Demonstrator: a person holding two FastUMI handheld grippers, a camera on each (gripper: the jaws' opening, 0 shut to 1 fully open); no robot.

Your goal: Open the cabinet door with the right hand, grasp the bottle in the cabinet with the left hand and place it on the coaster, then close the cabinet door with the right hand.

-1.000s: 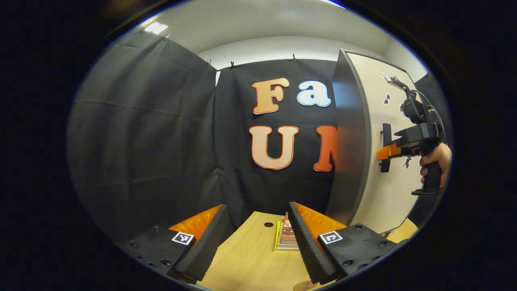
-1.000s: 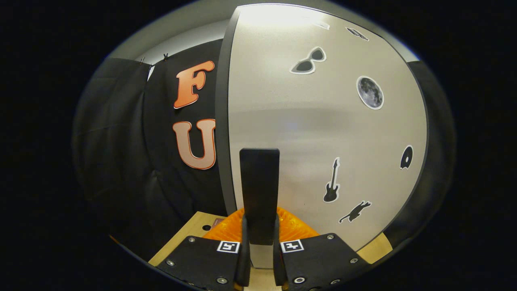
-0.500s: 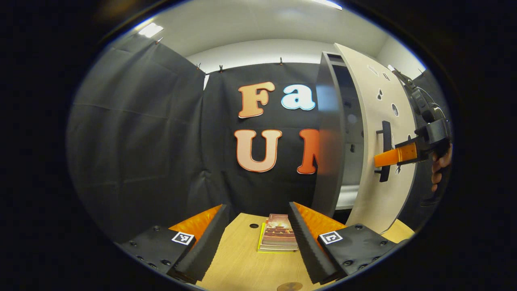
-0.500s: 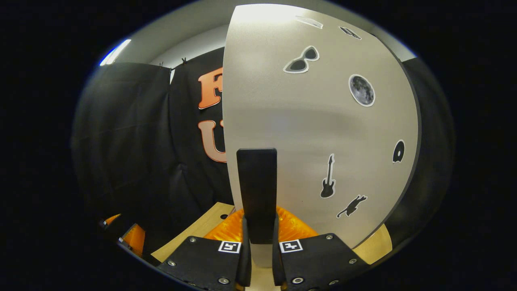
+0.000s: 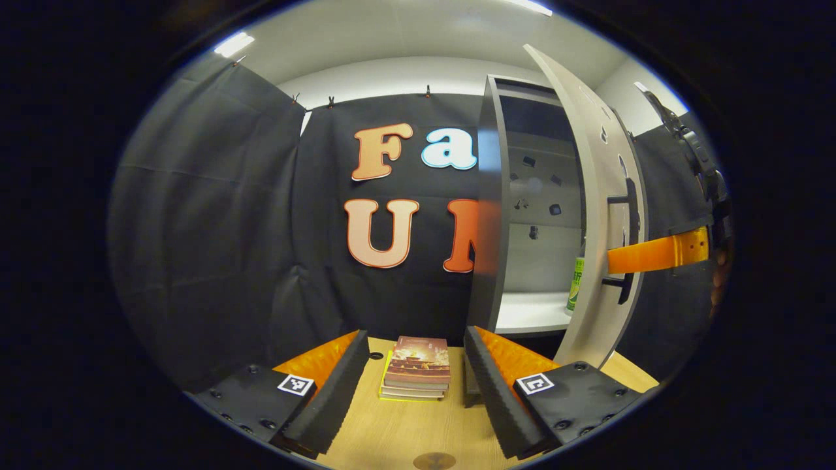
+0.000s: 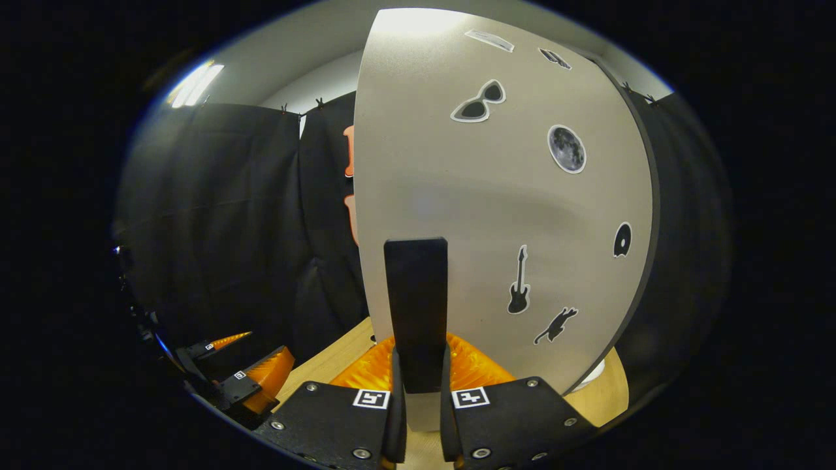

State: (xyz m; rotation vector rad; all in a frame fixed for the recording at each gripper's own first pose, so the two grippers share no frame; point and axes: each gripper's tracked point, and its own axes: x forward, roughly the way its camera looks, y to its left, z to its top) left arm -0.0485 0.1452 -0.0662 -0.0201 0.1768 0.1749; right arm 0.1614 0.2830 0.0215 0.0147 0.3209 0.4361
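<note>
At three o'clock of the left gripper view, the cabinet door (image 5: 597, 215) stands ajar.

Right gripper (image 6: 418, 391), jaws clamped on the door handle (image 6: 416, 313); left gripper (image 5: 411, 385), jaws apart over the table (image 5: 398, 437). Through the gap the left gripper view shows the bottle (image 5: 576, 284) upright on the cabinet shelf (image 5: 529, 320), its green label too small to read, books (image 5: 416, 367) between the fingers, and the coaster (image 5: 434, 461) at six. The right gripper view shows door stickers: sunglasses (image 6: 477, 104), moon (image 6: 566, 149), guitar (image 6: 518, 290).

Cabinet door (image 5: 604, 215) ajar — gap beside bottle (image 5: 577, 281).
</note>
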